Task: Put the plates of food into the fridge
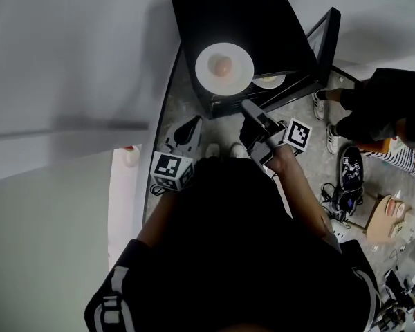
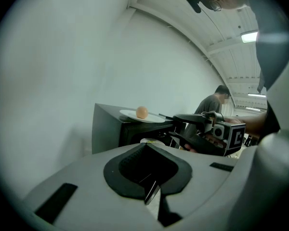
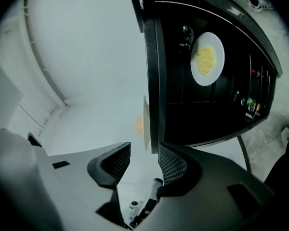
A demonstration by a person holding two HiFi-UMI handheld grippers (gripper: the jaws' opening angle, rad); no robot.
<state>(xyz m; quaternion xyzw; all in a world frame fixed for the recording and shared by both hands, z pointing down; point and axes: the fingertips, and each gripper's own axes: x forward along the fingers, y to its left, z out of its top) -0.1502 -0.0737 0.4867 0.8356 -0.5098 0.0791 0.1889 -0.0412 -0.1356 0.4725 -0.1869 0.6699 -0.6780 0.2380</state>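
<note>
**A:** Right gripper (image 3: 142, 159), condition?
**B:** Standing wide open, gripping nothing. Pointing level at the rim of the plate (image 1: 243, 68) on top of the fridge (image 1: 263, 26), probably lining up to pinch that edge.
**A:** Left gripper (image 2: 144, 150)?
**B:** Closed on nothing, hanging back beside the fridge, likely keeping out of the way.
**A:** Second plate (image 3: 216, 52)?
**B:** Already sitting on a shelf inside, carrying yellow food (image 3: 205, 57). Door (image 1: 325, 37) standing open, presumably awaiting the plate bearing the round orange food (image 1: 223, 66).
</note>
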